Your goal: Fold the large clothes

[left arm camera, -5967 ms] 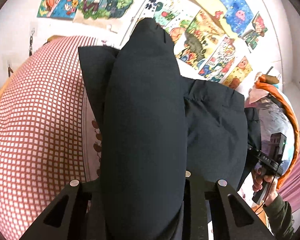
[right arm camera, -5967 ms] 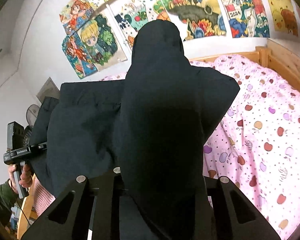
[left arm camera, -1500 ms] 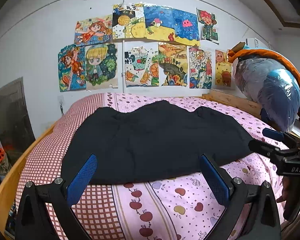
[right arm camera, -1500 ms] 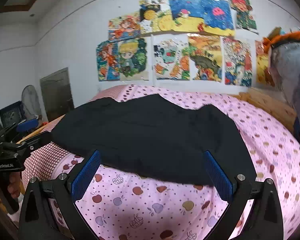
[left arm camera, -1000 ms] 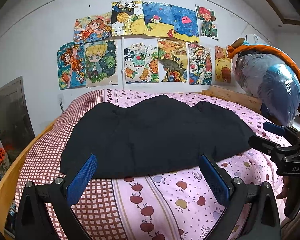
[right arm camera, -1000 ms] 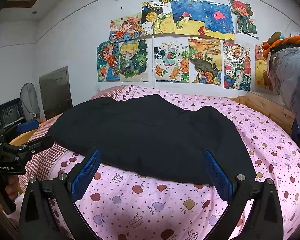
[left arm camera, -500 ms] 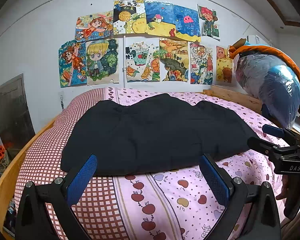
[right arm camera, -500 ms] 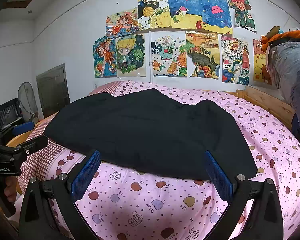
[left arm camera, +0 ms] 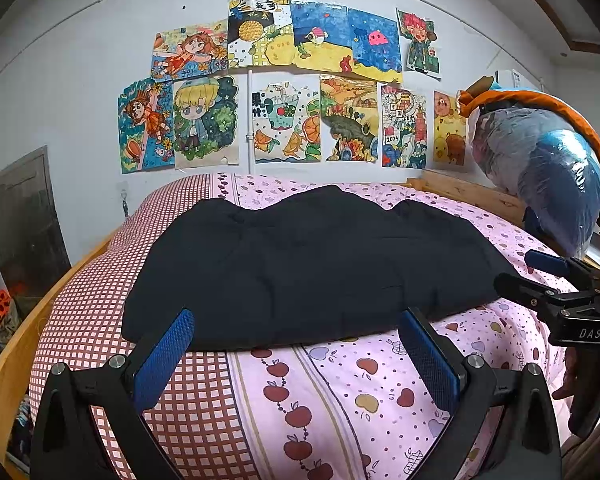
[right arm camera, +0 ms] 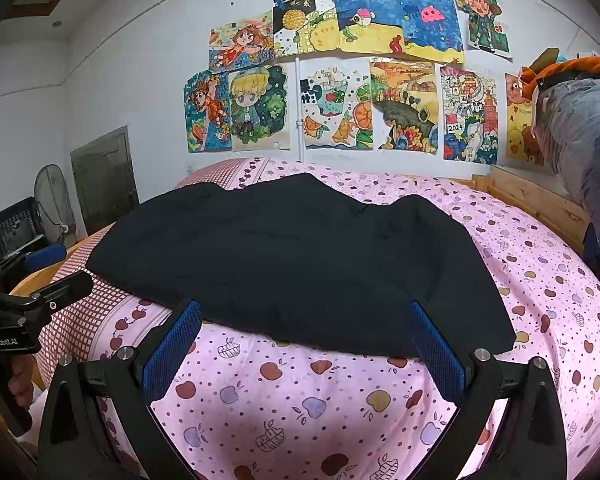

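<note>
A black garment lies spread flat on the bed, folded into a wide, puffy slab that runs across the mattress. It rests on a pink apple-print quilt, with its 9 o'clock end over a red-checked part of the bedding.

The left claw hangs just short of the garment's near edge, at 6 o'clock from it, its blue pads spread wide apart and holding nothing. The right claw sits likewise at the near edge, fingers wide apart and empty; from its own camera the pad tips overlap the dark hem, but contact cannot be told.

Each claw shows in the other's view: the right claw at 3 o'clock in the left view, the left claw at 9 o'clock in the right view.

Children's drawings cover the wall at 12 o'clock beyond the bed. A plastic-wrapped bundle sits at 2 o'clock by the wooden bed frame. A fan stands at 9 o'clock in the right view.
</note>
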Motion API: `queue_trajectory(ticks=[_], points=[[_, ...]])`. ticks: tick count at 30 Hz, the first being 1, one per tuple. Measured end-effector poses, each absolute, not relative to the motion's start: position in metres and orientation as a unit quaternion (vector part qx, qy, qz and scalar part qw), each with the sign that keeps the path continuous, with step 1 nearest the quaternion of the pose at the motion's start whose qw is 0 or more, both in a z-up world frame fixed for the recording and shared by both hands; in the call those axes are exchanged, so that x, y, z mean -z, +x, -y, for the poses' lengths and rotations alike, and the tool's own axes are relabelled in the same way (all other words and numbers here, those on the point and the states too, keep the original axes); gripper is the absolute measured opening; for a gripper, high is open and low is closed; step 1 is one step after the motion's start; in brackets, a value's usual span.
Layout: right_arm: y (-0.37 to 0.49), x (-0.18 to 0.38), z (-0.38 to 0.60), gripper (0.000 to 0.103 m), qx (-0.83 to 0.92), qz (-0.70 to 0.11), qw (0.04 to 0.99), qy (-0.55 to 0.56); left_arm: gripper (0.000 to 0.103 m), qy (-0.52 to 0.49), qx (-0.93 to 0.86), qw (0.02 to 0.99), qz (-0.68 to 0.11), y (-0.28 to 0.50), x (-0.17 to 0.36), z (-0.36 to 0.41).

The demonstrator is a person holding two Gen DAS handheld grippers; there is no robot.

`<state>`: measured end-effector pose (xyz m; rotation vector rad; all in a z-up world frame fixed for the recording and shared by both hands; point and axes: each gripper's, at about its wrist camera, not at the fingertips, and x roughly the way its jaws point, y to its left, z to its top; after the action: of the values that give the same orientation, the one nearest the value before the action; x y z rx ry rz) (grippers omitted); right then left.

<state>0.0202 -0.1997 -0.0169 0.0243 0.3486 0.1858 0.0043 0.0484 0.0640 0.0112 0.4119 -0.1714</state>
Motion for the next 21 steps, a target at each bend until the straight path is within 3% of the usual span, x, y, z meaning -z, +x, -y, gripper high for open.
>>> queue_trajectory(ticks=[21], points=[[0.0219, 0.0212, 0.2004, 0.101, -0.096, -0.178, 0.979, 0.012, 0.103, 0.005, 0.086, 0.974, -0.208, 0.0043, -0.0626, -0.0497]])
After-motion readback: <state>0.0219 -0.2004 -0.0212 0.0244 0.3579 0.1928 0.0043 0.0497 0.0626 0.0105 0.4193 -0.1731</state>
